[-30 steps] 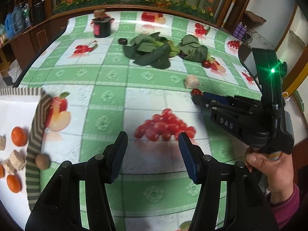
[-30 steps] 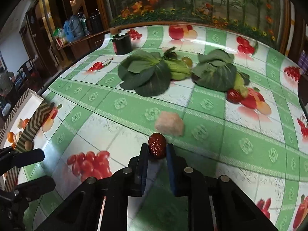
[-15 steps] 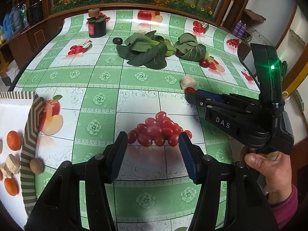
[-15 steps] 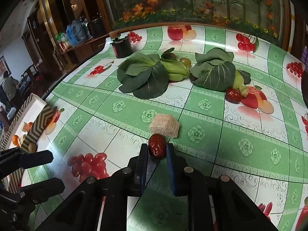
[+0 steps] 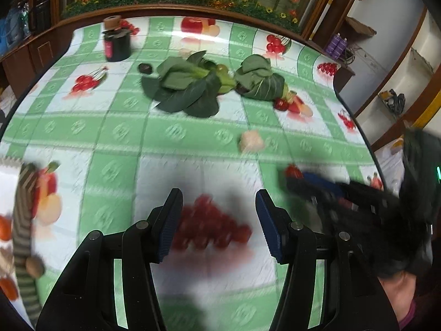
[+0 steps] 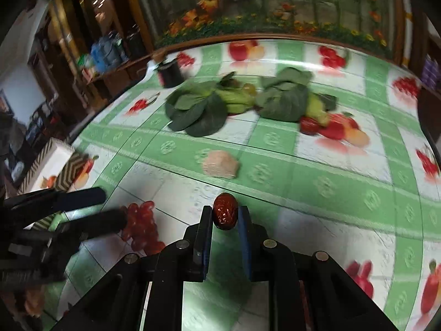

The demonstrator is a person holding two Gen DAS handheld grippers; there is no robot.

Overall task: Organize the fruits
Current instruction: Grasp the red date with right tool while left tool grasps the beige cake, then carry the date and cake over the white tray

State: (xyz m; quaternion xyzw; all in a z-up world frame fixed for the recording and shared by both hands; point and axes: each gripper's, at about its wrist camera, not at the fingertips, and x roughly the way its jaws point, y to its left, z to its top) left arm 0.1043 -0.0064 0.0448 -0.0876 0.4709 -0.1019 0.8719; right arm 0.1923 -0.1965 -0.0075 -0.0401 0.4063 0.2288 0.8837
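My right gripper [image 6: 225, 213] is shut on a wrinkled red date [image 6: 225, 211], held above the green checked tablecloth; the date also shows at its tip in the left wrist view [image 5: 293, 171]. My left gripper [image 5: 217, 222] is open and empty, hovering over printed cherries. A white tray with a zigzag rim [image 5: 23, 215] at the left edge holds small orange fruits [image 5: 5, 227] and a brown nut [image 5: 34, 267]; it also shows in the right wrist view [image 6: 59, 162]. Another red date [image 6: 309, 125] lies by the right leafy greens.
A pale cube-shaped piece [image 5: 250, 142] lies mid-table. Two bunches of leafy greens [image 5: 187, 88] [image 5: 260, 78] lie further back, with a dark round item [image 5: 145, 68] and a black jar [image 5: 117, 42] at the far left. Wooden cabinets border the table.
Both views are now motion-blurred. My right gripper, still holding the date, has pulled back and to the right in the left wrist view. My left gripper stays open.
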